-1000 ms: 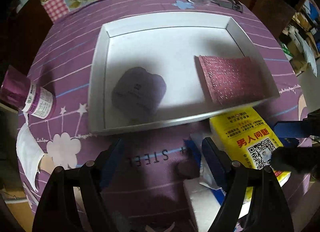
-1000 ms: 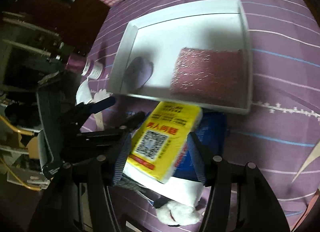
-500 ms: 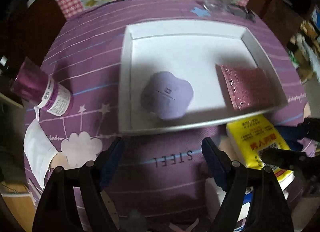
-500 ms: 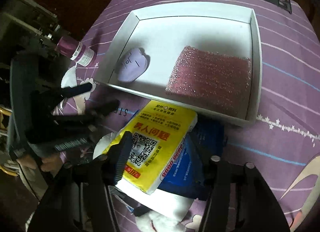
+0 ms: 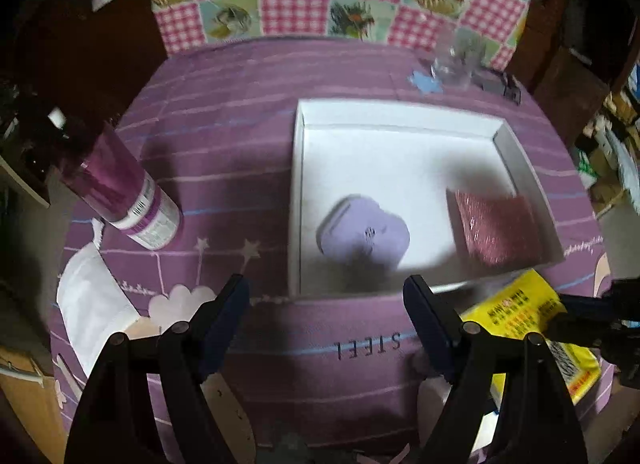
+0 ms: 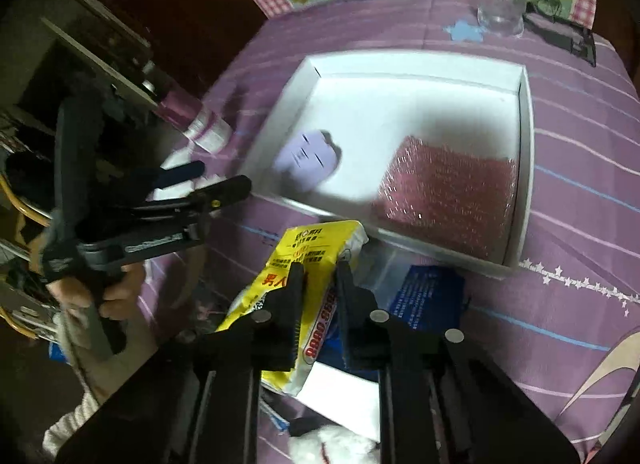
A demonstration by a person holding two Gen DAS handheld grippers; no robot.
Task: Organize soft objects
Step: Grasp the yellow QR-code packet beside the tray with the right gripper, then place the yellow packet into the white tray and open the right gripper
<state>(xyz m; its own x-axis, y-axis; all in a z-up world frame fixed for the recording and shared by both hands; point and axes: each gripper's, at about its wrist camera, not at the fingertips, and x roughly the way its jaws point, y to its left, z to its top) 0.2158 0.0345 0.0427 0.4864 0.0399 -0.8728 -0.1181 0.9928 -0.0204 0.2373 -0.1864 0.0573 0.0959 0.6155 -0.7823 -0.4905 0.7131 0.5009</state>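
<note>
Right gripper (image 6: 318,278) just closed, now pinching yellow packet (image 6: 308,264), lifted, crumpled. Left gripper (image 5: 326,296) open, empty. Bottle's (image 5: 120,199) full length only in left view.

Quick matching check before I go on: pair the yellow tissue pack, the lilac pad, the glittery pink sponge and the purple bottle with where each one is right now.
Things:
1. yellow tissue pack
2. lilac pad
3. glittery pink sponge
4. purple bottle

Places:
A. on the cloth, left of the white tray
B. inside the tray, at its right wall
C. pinched in the right gripper, outside the tray
D. inside the tray, near its left front corner

Pairs: 1-C, 2-D, 3-B, 4-A
</note>
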